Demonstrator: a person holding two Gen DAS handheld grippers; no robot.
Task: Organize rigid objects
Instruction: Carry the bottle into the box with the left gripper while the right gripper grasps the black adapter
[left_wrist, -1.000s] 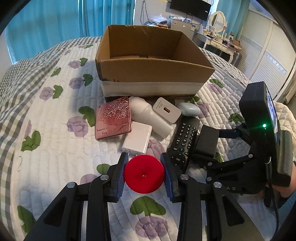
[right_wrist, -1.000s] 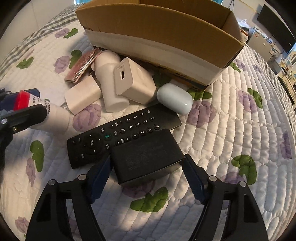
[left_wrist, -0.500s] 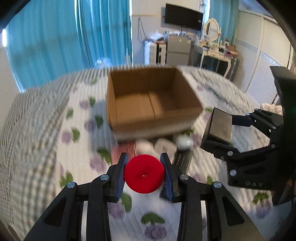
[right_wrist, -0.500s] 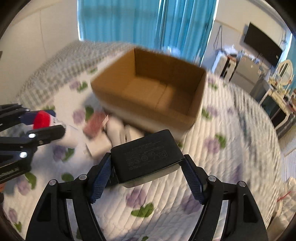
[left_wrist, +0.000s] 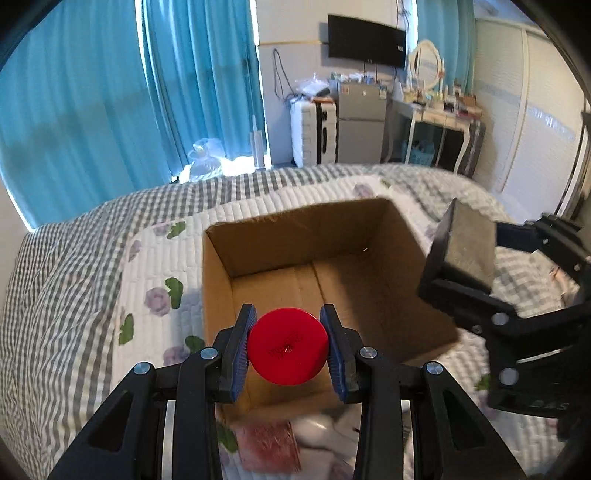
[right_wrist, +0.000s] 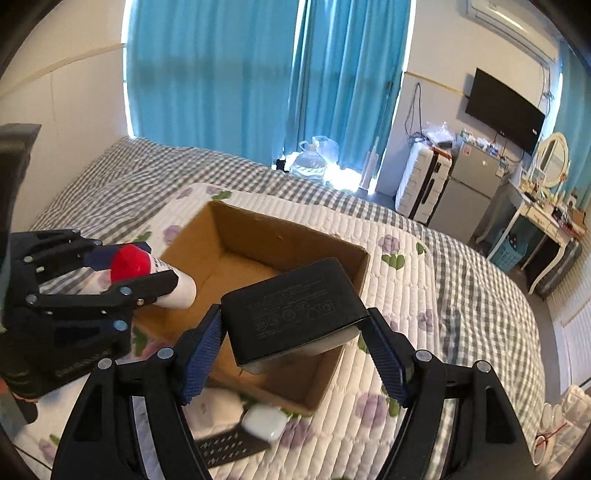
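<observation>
My left gripper (left_wrist: 287, 347) is shut on a white bottle with a red cap (left_wrist: 287, 347), held above the near edge of the open cardboard box (left_wrist: 295, 229). The bottle also shows in the right wrist view (right_wrist: 173, 286), over the box's left wall. My right gripper (right_wrist: 295, 332) is shut on a black power adapter (right_wrist: 291, 314), held above the box (right_wrist: 288, 236). The adapter also shows in the left wrist view (left_wrist: 467, 243), over the box's right side. The box looks empty.
The box sits on a quilted floral bed cover (left_wrist: 155, 266). Below the grippers, in front of the box, lie a pink case (left_wrist: 269, 448), a black remote (right_wrist: 229, 448), a pale pod-shaped case (right_wrist: 264, 421) and white items (right_wrist: 218, 408).
Both grippers have lifted their objects off the bed, risen and moved forward over the box. The pile of items now lies below and behind them.
</observation>
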